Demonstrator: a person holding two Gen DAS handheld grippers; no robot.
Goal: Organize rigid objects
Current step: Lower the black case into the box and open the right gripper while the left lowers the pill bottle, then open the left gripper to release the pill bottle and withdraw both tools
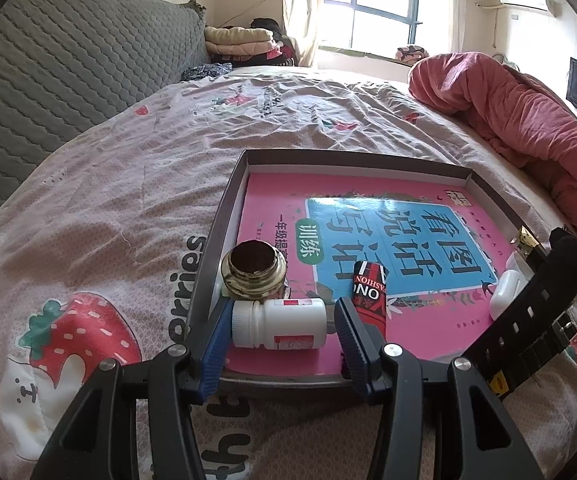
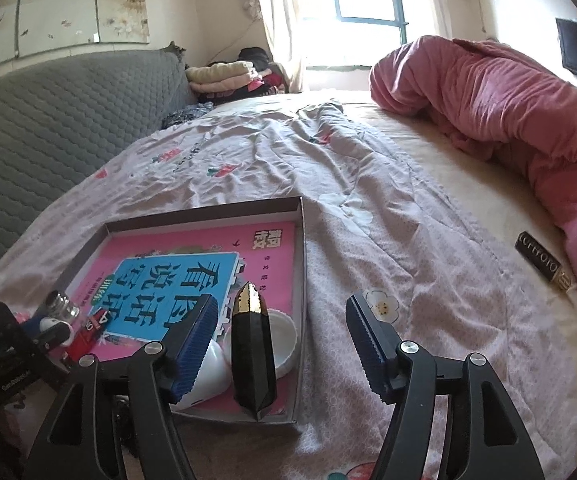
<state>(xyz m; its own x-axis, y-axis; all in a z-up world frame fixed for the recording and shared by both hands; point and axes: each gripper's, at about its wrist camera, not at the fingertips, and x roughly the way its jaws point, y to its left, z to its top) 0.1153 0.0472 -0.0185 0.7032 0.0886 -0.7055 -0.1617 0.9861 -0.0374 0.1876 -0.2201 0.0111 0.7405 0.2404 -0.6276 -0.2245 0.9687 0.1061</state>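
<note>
- Blue-padded fingers of the left gripper (image 1: 284,336) stand apart around a white pill bottle (image 1: 278,323) lying on its side in the tray (image 1: 224,216); whether a pad touches the cap I cannot tell.
- Right gripper (image 2: 284,340) is spread wide, gripping nothing; a black-and-gold faceted piece (image 2: 253,354) stands in the tray's near corner between its fingers, clear of both.
- Beside it sit a white case (image 2: 208,380) and a white lid (image 2: 284,340).
- One black labelled bar (image 2: 538,258) lies on the bed (image 2: 368,240), well apart, near the pink quilt (image 2: 508,100).
- My judgement: back the right fingers straight out without brushing the upright piece, then fetch the bar.
</note>
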